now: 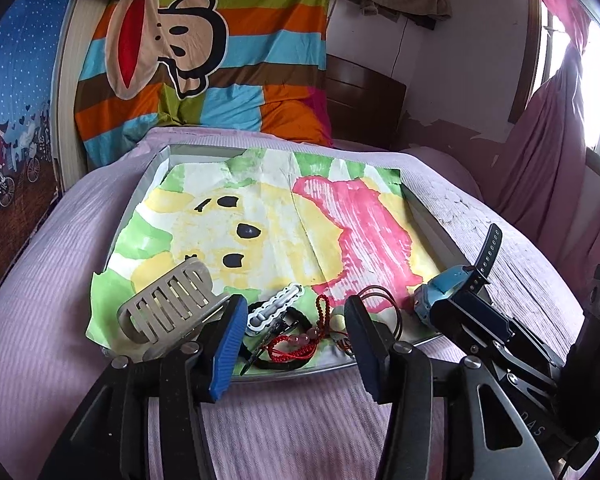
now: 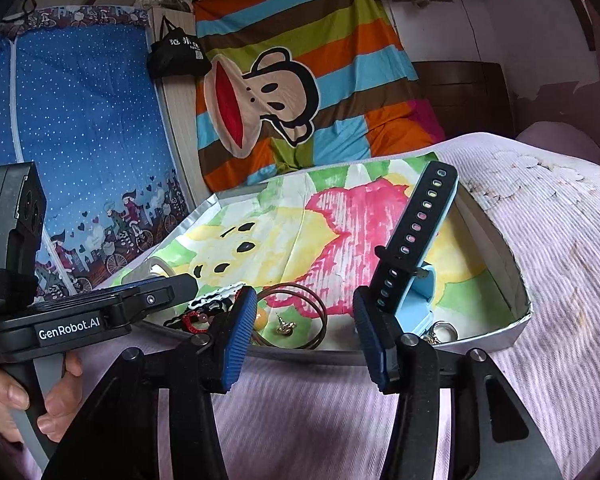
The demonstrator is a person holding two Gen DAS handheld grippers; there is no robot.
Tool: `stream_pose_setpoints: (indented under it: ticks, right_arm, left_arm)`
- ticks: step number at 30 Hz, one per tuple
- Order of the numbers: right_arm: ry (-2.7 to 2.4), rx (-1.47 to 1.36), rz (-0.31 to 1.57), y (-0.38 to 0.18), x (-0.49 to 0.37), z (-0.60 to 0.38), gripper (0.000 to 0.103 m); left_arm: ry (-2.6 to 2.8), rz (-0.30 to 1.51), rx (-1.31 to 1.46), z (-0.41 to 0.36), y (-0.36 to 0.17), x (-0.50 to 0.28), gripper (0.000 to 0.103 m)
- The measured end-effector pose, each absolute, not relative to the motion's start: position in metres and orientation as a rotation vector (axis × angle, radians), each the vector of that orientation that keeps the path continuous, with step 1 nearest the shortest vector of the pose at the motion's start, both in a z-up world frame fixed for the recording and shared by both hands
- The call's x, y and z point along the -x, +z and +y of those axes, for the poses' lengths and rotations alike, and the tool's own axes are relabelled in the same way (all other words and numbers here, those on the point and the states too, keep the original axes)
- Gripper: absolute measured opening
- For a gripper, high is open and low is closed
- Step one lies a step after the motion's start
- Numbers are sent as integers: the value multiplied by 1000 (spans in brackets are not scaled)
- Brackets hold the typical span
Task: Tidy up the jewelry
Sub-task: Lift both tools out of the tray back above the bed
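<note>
Since everything's bunched at the near edge of the tray (image 1: 432,224), I'd say this is barely started. The big grey hair claw (image 1: 168,304), white clip (image 1: 276,309), red cord bracelet (image 1: 296,346), thin bangles (image 2: 296,312) and an earring (image 2: 285,328) sit in one jumble on the painted paper, nothing spread out. The blue watch (image 2: 418,300) leans against the right hand-held gripper (image 2: 300,332), whose jaws are spread wide, gripping nothing. The left hand-held gripper (image 1: 296,344) is likewise released, hovering over the pile.
</note>
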State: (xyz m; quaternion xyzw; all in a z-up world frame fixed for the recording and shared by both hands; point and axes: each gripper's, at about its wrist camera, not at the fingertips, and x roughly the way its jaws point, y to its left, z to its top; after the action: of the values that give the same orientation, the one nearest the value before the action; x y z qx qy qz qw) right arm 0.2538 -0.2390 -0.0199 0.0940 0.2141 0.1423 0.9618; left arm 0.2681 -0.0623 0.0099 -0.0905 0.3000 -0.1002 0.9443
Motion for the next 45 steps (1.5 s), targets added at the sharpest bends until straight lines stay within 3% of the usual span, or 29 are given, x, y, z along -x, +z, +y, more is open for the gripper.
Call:
stream_pose_setpoints:
  ticks: [4, 12, 16, 24, 26, 33, 45]
  right_arm:
    - [276, -202, 397, -16, -246, -245, 53]
    - [248, -241, 341, -10, -232, -259, 63]
    - [235, -230, 318, -7, -223, -259, 68]
    - [208, -209, 282, 0, -206, -259, 89]
    - [204, -205, 276, 2, -202, -259, 91]
    - [210, -191, 258, 6, -188, -257, 100]
    - [202, -186, 245, 16, -165, -254, 101]
  left_arm:
    - [-194, 568, 172, -63, 16, -260, 59]
    - [-172, 530, 154, -61, 22, -246, 62]
    - [-156, 506, 145, -59, 24, -238, 71]
    - [-125, 472, 148, -51, 29, -220, 84]
    - [-109, 461, 143, -48, 29, -214, 92]
    - [-80, 443, 133, -42, 27, -199, 101]
    - [-60, 395, 127, -32, 32, -171, 103]
